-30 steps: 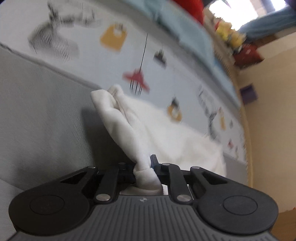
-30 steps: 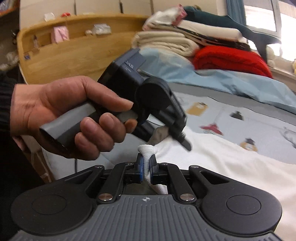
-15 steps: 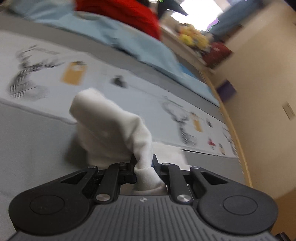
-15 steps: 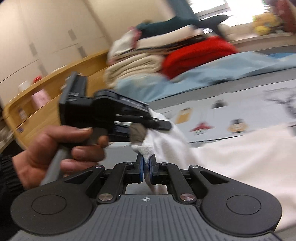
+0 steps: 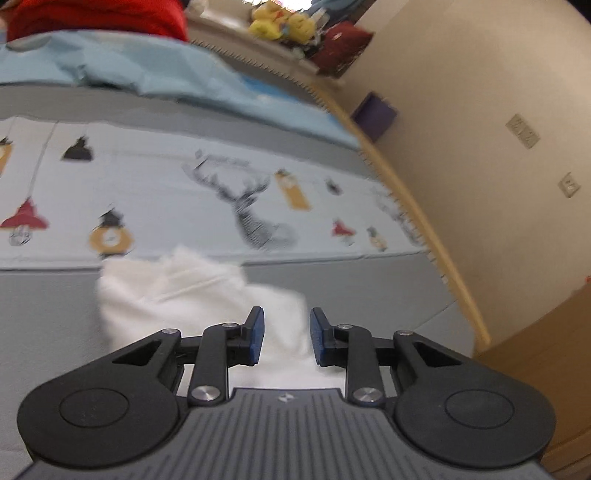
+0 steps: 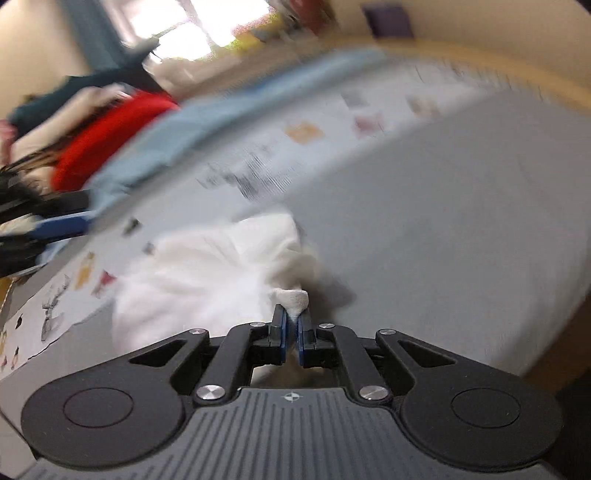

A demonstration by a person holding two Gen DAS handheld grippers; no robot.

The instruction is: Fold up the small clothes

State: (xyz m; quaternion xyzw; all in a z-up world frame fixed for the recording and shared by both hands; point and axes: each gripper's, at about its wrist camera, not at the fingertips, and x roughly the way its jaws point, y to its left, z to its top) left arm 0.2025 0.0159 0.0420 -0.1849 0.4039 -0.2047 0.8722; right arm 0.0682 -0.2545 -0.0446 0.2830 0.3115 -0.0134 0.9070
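Note:
A small white garment [image 5: 173, 295] lies bunched on the grey bed cover, just beyond my left gripper [image 5: 284, 336], which is open with nothing between its blue pads. In the right wrist view the same white garment [image 6: 207, 273] lies in a heap, and my right gripper [image 6: 291, 321] is shut on a pinched edge of it. The left gripper's fingers [image 6: 55, 225] show at the left edge of the right wrist view.
A pale blue sheet with printed deer and lanterns [image 5: 221, 192] covers the bed behind the garment. A light blue blanket [image 5: 147, 70] and red folded cloth [image 5: 92, 18] lie further back. A wooden bed rail [image 5: 424, 229] and beige wall stand to the right.
My left gripper has opened and let go of the white garment, which now lies on the bed. My right gripper stays shut on it and has swung to the right.

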